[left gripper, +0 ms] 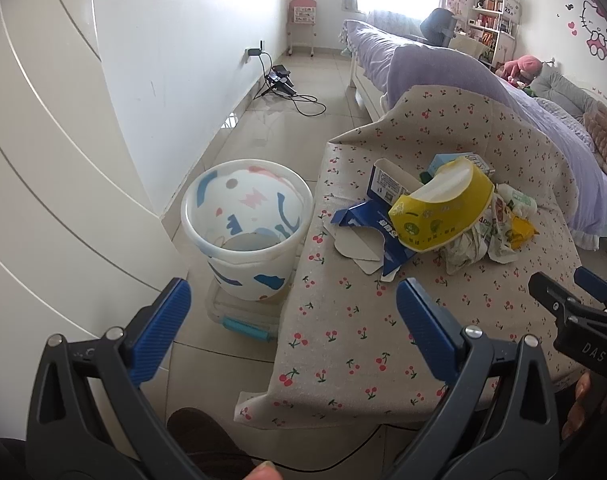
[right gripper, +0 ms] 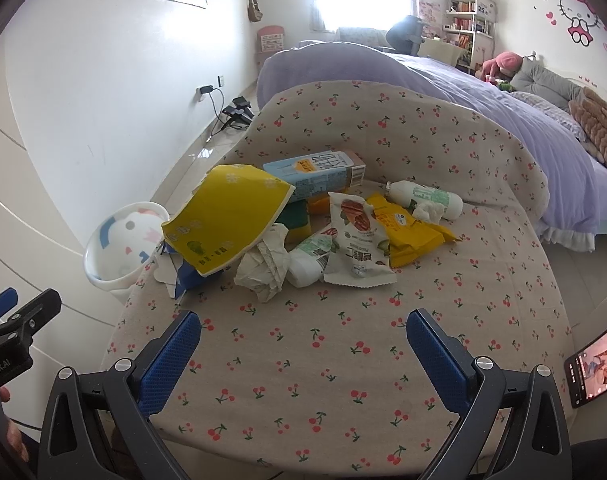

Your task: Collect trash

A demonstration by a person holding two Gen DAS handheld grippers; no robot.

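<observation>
A pile of trash lies on the cherry-print table (right gripper: 343,360): a yellow paper bowl (right gripper: 223,224), a crumpled tissue (right gripper: 263,268), a nut snack packet (right gripper: 355,236), a yellow wrapper (right gripper: 407,236), a light blue carton (right gripper: 315,172), a white bottle (right gripper: 427,198) and a torn blue box (left gripper: 367,236). The bowl also shows in the left wrist view (left gripper: 439,208). A white patterned bin (left gripper: 243,232) stands on the floor left of the table; it shows in the right wrist view too (right gripper: 119,244). My left gripper (left gripper: 293,320) is open above the table's left edge. My right gripper (right gripper: 303,348) is open, short of the pile.
A bed with a purple cover (right gripper: 463,92) lies behind the table. A phone (right gripper: 595,360) rests at the table's right edge. A clear lidded box (left gripper: 243,316) sits under the bin. Cables and a charger (left gripper: 283,84) lie on the floor by the white wall.
</observation>
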